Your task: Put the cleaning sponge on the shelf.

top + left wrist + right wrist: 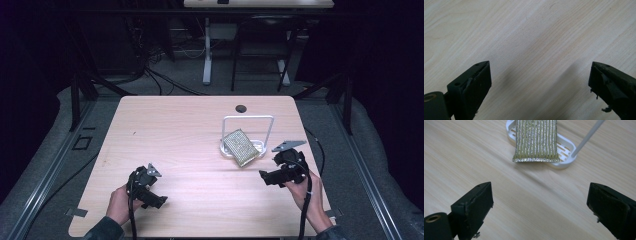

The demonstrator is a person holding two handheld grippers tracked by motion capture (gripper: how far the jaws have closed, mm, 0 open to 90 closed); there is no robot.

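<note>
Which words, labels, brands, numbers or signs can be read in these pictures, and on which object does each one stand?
None: no readable text in any view.
The sponge, its white holder, the table and both grippers, left and right, bear no visible writing.

Dim lab, wooden table, floor cables, metal frame legs

One pale wooden tabletop carries one white slotted plastic tray with one white wire hoop, and one gold-and-silver woven rectangular sponge lies across it. Two black hand-held grippers: left, right, one per hand. One dark round hole.
</note>
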